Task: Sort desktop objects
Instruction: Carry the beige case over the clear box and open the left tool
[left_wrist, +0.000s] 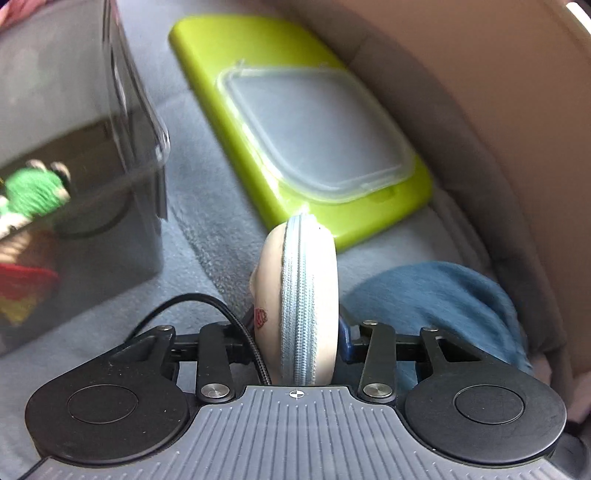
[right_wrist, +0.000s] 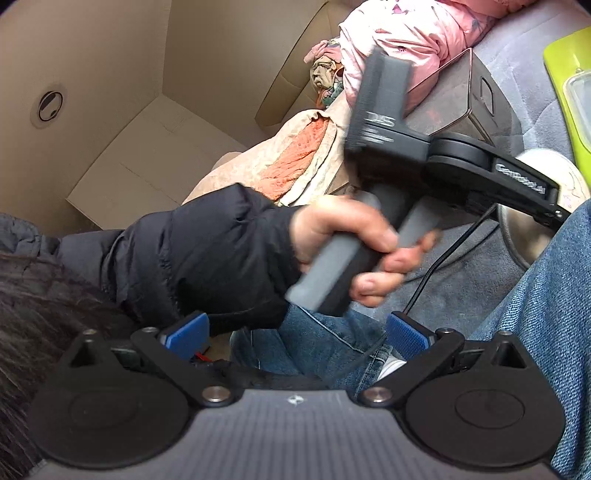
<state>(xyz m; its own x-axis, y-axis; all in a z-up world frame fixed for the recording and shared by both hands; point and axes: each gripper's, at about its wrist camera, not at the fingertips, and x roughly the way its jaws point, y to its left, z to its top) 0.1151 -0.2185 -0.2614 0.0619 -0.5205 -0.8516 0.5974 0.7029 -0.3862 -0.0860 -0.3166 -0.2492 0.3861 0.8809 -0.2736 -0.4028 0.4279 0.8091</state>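
1. The round beige zip-up pouch with a grey-blue zipper (left_wrist: 299, 295) stands on edge between my left gripper's (left_wrist: 295, 332) jaws, which pinch its two flat faces, with the zipper rim facing me.
2. I judge it light and semi-stiff, a padded shell that gives slightly; gripping the flat faces seems safer than the curved, slippery zipper edge.
3. It hangs above the grey fleece cover (left_wrist: 207, 206), just near of the lime-green flat tray (left_wrist: 207, 55) carrying a clear plastic lid (left_wrist: 314, 133).
4. To the left stands a smoky transparent storage bin (left_wrist: 85, 184) holding a green knitted toy (left_wrist: 33, 192).
5. My right gripper (right_wrist: 295, 336) has its blue pads (right_wrist: 406, 336) spread, holding nothing, near blue denim (right_wrist: 554, 295).
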